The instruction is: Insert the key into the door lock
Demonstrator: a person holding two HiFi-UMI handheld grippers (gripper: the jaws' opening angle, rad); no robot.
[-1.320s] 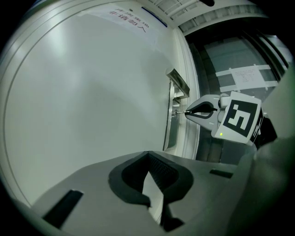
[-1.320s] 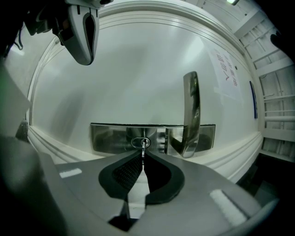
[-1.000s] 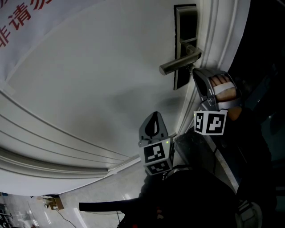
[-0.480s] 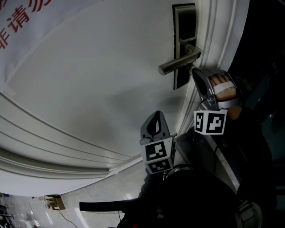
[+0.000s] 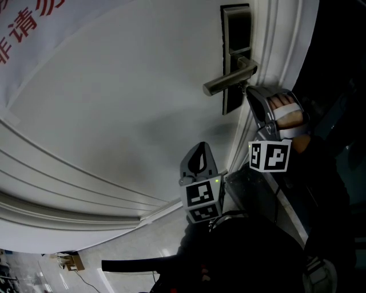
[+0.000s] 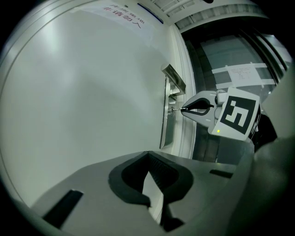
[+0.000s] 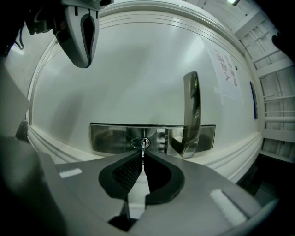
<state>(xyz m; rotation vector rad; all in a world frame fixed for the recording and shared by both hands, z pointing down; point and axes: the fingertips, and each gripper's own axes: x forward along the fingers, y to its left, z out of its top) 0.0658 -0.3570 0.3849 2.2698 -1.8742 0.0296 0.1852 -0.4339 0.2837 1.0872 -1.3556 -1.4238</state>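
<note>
**Writing.** White sheet (image 5: 51,34) on the door (image 5: 114,120), with large red Chinese characters cut off by the frame edge; "请" is legible among them. Small paper notice (image 6: 120,10) high on the door in the left gripper view, print too small to read. Black-and-white square markers on the cubes, no lettering.

**Counts**
- 1 white panelled door
- 1 brushed-metal lock plate (image 5: 237,28)
- 1 lever handle (image 5: 230,80) on that plate
- 1 oval keyhole (image 7: 138,142) in the plate, just beside the handle's base
- 1 key (image 7: 143,150)
- 2 grippers
- 2 cubes: left marker cube (image 5: 202,198) and right marker cube (image 5: 270,157)
- 1 hand (image 5: 286,114) in view, on the right gripper

**Right gripper** (image 7: 142,156). The jaws are pinched together on the key, which sticks out from their tips. The blade points straight at the lock plate and its end meets the keyhole; how deep it sits cannot be told. In the head view the gripper lies just beside the lever handle.

**Left gripper** (image 6: 147,155). The jaws are closed tip to tip with nothing between them. It is held off the door, apart from the lock and touching nothing, with a green light lit on its body
</note>
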